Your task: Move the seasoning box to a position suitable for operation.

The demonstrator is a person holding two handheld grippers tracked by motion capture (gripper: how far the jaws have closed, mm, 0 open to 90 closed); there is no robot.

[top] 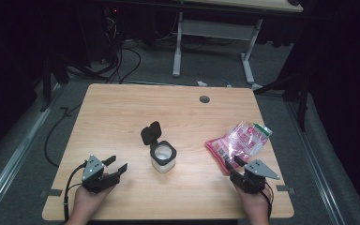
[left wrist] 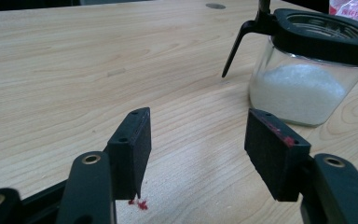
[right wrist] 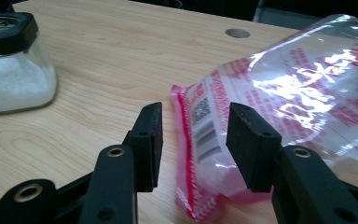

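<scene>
A light wooden table [top: 122,112] with 1 round grommet hole [top: 204,99] stands on grey carpet [top: 206,65] in a dark room, with a second desk on white legs [top: 178,47] behind it, black cables [top: 122,61] trailing over the floor, and a metal rail [top: 14,154] at the left.

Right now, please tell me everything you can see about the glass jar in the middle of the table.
The glass jar stands upright near the middle of the wooden table. Its body is clear glass with rounded corners, and a white grainy powder fills roughly the lower half. A black collar rings the mouth, and the hinged black lid is flipped open, standing up behind it. Nothing touches the jar except the table; the pink plastic bag lies apart on its right.
</scene>
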